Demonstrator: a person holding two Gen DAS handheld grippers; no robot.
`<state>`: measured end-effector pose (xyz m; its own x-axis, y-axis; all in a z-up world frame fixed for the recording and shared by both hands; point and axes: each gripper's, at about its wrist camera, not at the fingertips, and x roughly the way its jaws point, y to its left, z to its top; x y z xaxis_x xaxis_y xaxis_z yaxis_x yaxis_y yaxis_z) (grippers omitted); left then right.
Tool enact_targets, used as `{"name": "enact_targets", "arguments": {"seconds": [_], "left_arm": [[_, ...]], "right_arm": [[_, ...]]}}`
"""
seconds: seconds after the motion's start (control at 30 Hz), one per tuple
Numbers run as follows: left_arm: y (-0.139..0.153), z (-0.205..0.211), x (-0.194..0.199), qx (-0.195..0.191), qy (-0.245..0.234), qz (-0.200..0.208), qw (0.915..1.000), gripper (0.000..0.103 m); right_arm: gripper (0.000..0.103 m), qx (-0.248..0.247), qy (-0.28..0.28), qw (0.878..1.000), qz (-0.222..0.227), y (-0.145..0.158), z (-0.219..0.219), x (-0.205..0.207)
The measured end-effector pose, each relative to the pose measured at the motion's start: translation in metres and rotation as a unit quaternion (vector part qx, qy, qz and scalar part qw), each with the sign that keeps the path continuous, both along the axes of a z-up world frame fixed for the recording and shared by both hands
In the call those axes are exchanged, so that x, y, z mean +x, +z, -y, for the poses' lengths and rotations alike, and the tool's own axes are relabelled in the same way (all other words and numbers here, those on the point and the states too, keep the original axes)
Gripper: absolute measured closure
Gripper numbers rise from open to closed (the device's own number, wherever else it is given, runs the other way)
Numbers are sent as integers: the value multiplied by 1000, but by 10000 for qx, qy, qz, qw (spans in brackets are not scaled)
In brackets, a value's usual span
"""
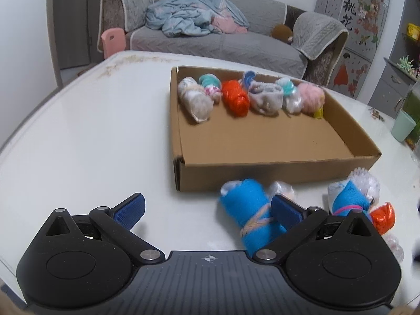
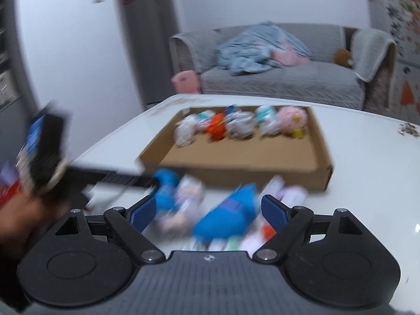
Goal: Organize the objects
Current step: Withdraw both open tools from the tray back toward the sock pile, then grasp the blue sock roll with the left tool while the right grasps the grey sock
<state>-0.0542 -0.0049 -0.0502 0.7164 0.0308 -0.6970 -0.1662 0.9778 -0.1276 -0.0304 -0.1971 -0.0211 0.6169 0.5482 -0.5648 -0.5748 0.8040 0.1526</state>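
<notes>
Only leftward: green cup beside box.

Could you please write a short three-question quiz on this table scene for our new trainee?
1. True or false: the cardboard box already holds a row of bundles along its far wall.
2. Which colour is the bundle nearest the left claw? A) blue B) green C) black
3. Fill in: the right claw is ____, with nothing gripped.

Key
1. True: the row includes the orange bundle.
2. A: blue, tied with pale yarn, lying on the table outside the box.
3. Open: its pads stand apart above the loose bundles.
</notes>
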Motion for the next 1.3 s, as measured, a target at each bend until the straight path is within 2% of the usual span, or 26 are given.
{"name": "enact_targets", "arguments": {"seconds": [0.17,0.27,0.43,0.57,0.63,0.77,0.97,1.03,1.07,1.23,1.3], "left_arm": [[1,-1,-7,33,43,80,10000,0],[2,-2,-10,146,22,124,9998,0],[0,-17,-20,431,212,106,9988,0],[-5,-39,-27,285,451,-104,9985,0],[-5,-43,-30,133,488,-139,9986,0],[-1,-33,-26,-5,264,-111,9996,0],[-3,-16,-16,-32,27,-179,9998,0],[-4,-15,-12,-110,68,-205,9997,0],[-3,-14,-9,-125,53,-216,9997,0],[3,-5,-2,-139,-12,-146,9998,0],[3,-5,1,-326,-19,-182,9993,0]], "right_arm": [[18,-347,600,9973,252,-18,-15,-51],[19,-464,721,9960,238,-26,-23,-60],[27,-737,852,9935,169,-42,-34,-63],[27,-724,798,9942,64,-52,-35,-60],[32,-710,817,9941,-30,-55,-36,-56],[37,-634,814,9946,-89,-57,-34,-57],[49,-555,686,9958,-232,-63,-28,-55],[60,-485,669,9963,-221,-63,-27,-57],[62,-439,678,9964,-246,-63,-27,-55],[64,-400,706,9964,-237,-62,-25,-56],[64,-380,708,9965,-236,-63,-25,-57]]}}
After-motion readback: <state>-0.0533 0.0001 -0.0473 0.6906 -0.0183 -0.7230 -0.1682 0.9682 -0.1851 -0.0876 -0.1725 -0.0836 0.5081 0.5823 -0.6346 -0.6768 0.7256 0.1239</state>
